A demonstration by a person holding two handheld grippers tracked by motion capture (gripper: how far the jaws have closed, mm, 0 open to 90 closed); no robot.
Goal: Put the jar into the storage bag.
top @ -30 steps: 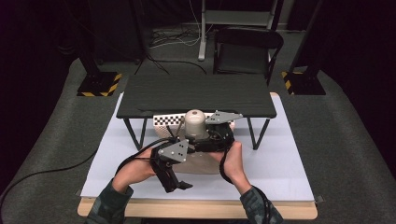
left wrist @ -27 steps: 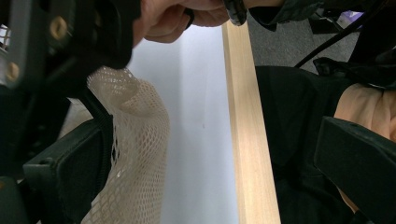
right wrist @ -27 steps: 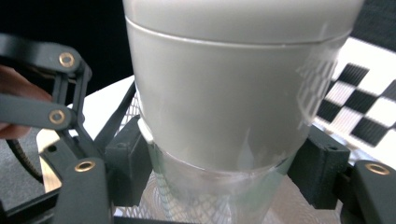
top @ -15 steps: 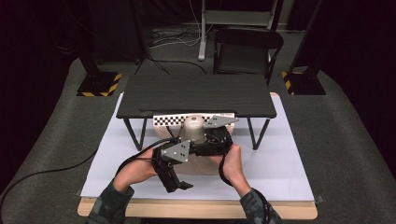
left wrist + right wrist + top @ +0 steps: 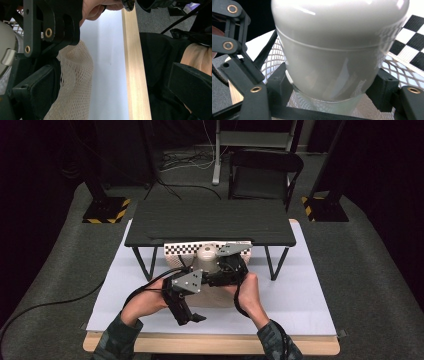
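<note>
A pale grey-white bottle (image 5: pixel 337 50) with a rounded top fills the right gripper view. My right gripper (image 5: pixel 332 92) is shut on its lower part, one jaw on each side. Cream mesh of a net bag (image 5: pixel 274 60) lies behind and beneath it. In the high view the bottle (image 5: pixel 205 254) stands just in front of the low black table, with my right gripper (image 5: pixel 222 272) beside it. My left gripper (image 5: pixel 192 317) sits lower left, pointing toward the table's front edge. In the left gripper view my left gripper (image 5: pixel 112 100) stands open, and the net bag (image 5: pixel 75 82) lies against its left jaw.
A low black table (image 5: pixel 210 220) stands on the white sheet (image 5: pixel 300 300), with a checkerboard strip (image 5: pixel 185 248) under its front edge. The wooden table edge (image 5: pixel 210 342) runs along the front. A dark chair (image 5: pixel 265 175) and yellow-black stand bases (image 5: pixel 105 212) lie beyond.
The bottle and my right gripper have come down slightly toward the person. My left gripper has hardly moved.
</note>
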